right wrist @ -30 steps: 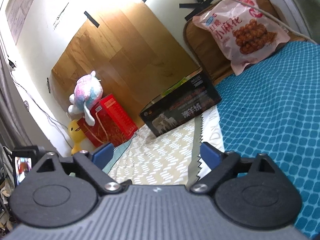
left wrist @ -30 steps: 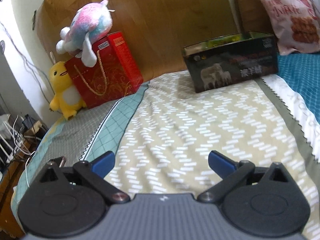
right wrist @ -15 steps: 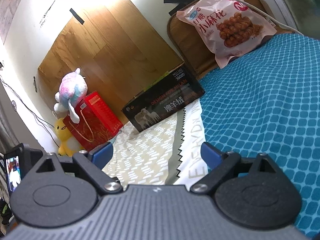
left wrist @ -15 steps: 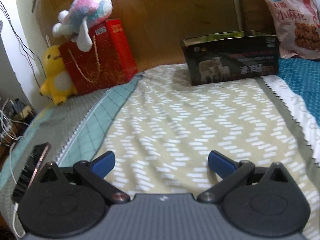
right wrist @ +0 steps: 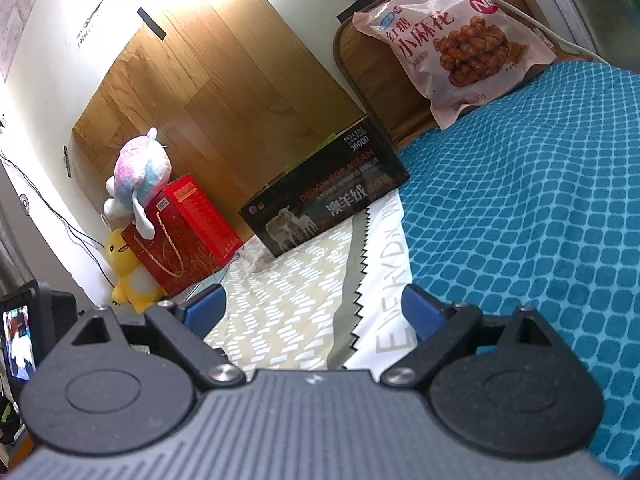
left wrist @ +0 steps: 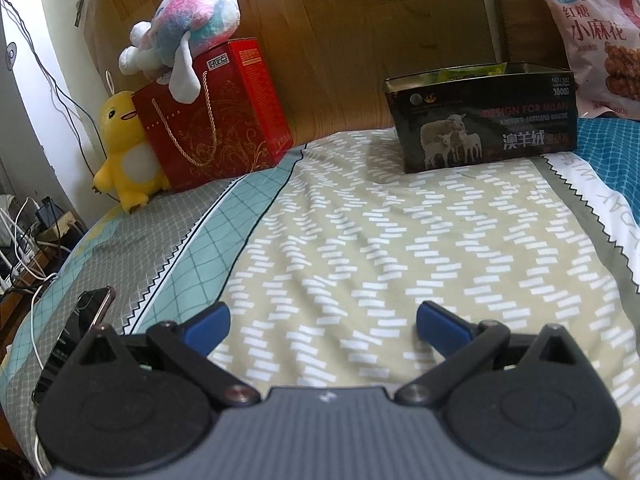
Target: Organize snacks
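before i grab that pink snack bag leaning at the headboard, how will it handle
The snack bag looks like soft, puffed film, so it would probably crumple and sag rather than hold its shape. Glossy plastic may slip. It pictures fried twists, so a hard squeeze could crush them. It is only leaning, so a push would likely topple it.

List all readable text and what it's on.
"红糖 小麻花": pink snack bag.
"DESIGN FOR MILAN", "澳羊绒", "38000": black box; its smaller print is unreadable.
"EVERYDAY", partly hidden: white sheet border.
Red gift box: label too blurred.
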Motion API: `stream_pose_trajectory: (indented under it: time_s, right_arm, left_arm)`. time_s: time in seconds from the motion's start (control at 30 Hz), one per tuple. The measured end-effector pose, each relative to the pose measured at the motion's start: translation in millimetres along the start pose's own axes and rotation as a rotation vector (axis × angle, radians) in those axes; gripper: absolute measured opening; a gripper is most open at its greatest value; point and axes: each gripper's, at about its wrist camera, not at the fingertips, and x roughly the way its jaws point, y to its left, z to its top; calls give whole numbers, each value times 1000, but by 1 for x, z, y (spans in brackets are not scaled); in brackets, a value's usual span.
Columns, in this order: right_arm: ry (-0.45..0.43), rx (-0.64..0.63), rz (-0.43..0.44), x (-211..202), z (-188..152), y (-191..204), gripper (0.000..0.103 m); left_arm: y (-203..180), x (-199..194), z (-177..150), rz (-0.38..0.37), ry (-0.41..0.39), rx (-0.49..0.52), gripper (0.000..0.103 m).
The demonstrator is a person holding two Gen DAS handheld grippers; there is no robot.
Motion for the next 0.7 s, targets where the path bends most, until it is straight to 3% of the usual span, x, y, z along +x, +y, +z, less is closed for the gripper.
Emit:
stream_pose_trajectory:
  time_s: [0.3, 0.7]
  right_arm:
    - [-1, -1, 25, -2, 3, 4, 96]
    - [5, -2, 26, -1, 3, 3, 96]
  left_arm:
    - [2, -2, -1, 15, 36, -17, 103]
    - [5, -10, -1, 43, 2, 24, 103]
